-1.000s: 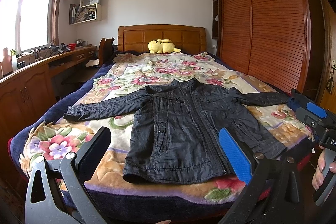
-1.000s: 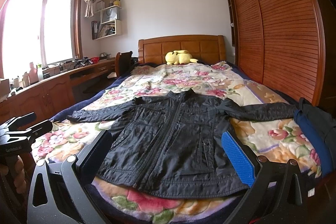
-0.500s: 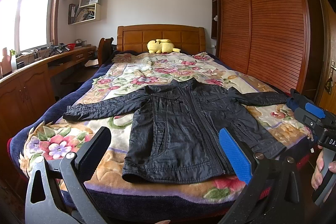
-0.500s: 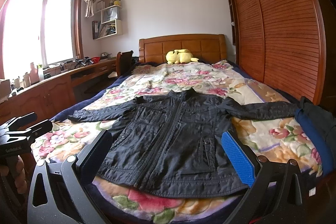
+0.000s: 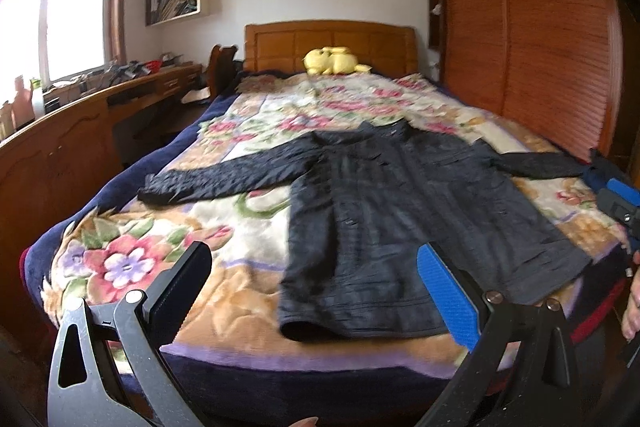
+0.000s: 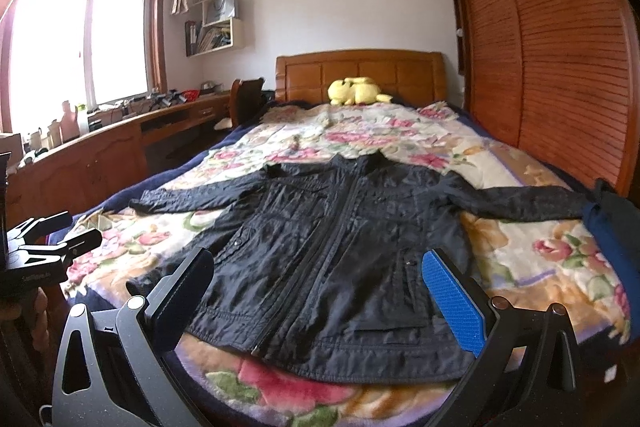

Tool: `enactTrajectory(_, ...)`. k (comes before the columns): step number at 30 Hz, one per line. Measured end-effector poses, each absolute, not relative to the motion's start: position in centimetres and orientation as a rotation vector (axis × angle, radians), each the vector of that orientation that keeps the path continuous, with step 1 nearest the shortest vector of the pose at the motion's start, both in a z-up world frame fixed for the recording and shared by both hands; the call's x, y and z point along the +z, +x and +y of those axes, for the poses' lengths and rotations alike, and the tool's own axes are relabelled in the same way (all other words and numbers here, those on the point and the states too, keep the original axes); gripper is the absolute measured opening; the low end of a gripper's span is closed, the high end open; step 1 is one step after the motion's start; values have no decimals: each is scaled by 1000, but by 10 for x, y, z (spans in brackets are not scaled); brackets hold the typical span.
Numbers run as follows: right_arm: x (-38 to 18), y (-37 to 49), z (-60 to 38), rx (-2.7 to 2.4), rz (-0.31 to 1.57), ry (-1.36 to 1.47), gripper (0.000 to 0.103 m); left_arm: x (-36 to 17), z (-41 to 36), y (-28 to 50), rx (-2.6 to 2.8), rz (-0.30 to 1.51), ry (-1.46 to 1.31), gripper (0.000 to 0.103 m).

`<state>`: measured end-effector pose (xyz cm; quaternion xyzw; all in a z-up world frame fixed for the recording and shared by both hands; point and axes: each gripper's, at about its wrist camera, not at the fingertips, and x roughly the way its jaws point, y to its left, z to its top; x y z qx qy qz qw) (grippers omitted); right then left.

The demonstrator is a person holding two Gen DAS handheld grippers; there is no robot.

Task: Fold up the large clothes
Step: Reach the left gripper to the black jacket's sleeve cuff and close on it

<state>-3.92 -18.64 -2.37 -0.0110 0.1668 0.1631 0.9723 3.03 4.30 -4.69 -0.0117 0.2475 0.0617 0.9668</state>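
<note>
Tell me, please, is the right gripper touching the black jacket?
Apart: the left wrist view shows the right gripper off the bed's side, beyond the black jacket.

Both wrist cameras look from beyond the foot edge of the bed (image 5: 248, 363) toward the headboard (image 5: 332, 43), each over its own spread fingers. The left view sits off the foot's left part, angled slightly rightward; the right view (image 6: 360, 403) sits nearer the foot's middle, lower and closer. They share the black jacket (image 5: 400, 227) (image 6: 340, 259) laid flat, the floral blanket (image 5: 132, 259), the headboard (image 6: 360, 71), the desk and the wardrobe.
</note>
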Motion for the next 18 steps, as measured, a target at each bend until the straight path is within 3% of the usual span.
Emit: enactTrajectory(18, -59, 64, -131, 423, 476, -121, 103, -115, 155, 103, 225, 606, -75, 103)
